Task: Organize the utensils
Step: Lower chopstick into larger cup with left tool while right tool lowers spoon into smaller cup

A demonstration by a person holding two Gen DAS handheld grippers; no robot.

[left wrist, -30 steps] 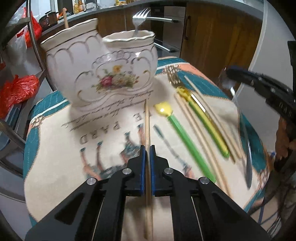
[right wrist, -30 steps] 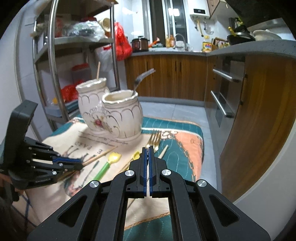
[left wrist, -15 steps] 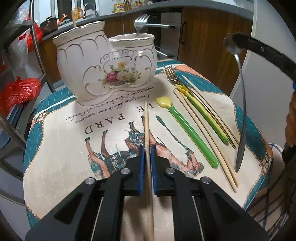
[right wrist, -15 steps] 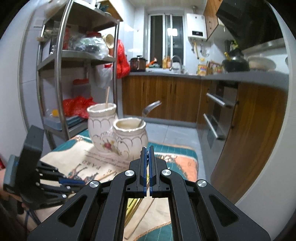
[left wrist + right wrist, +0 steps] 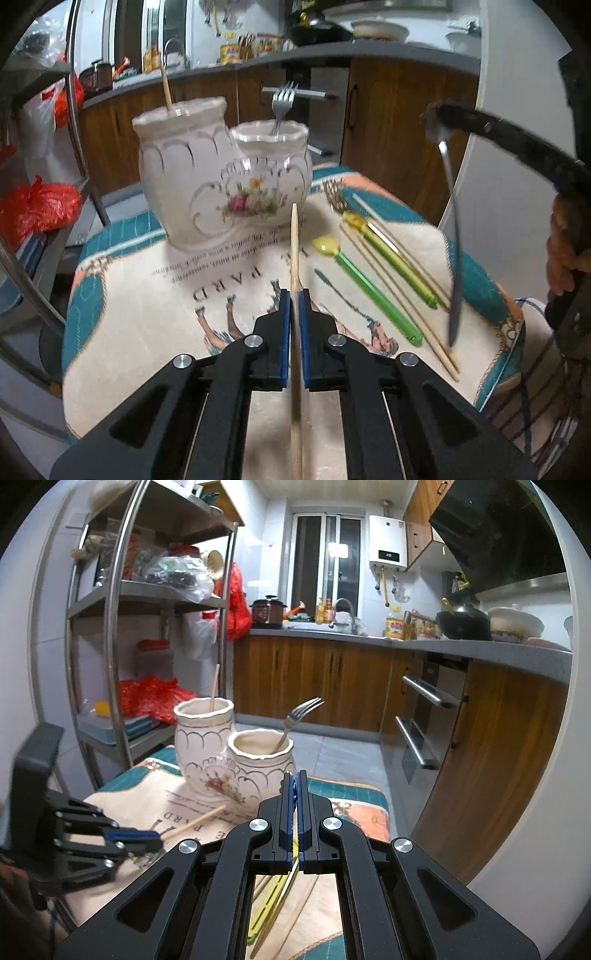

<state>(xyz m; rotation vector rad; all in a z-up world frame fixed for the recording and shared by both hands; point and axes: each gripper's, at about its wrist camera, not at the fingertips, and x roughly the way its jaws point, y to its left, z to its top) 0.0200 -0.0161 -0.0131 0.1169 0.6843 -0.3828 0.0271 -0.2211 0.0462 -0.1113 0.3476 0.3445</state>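
A cream double ceramic holder (image 5: pixel 207 192) with a painted flower spray stands left of centre, its taller pot holding an upright wooden chopstick (image 5: pixel 166 88) and its shorter pot a silver fork (image 5: pixel 282 105), tines up. Another wooden chopstick (image 5: pixel 294 258) points up the frame's middle. At right lie a gold fork (image 5: pixel 334 194), two green-handled yellow spoons (image 5: pixel 369 288) and loose chopsticks (image 5: pixel 402 306), while a silver utensil (image 5: pixel 453 236) hangs tilted above them.

The two-pot holder (image 5: pixel 221 184) is glossy glazed ceramic with gilt lines. The chopstick (image 5: pixel 294 258) is pale matt wood. The fork (image 5: pixel 295 720) and the knife (image 5: pixel 453 258) are polished metal. The green-handled spoons (image 5: pixel 369 288) are shiny plastic. The tabletop cloth (image 5: pixel 147 314) is woven printed fabric.
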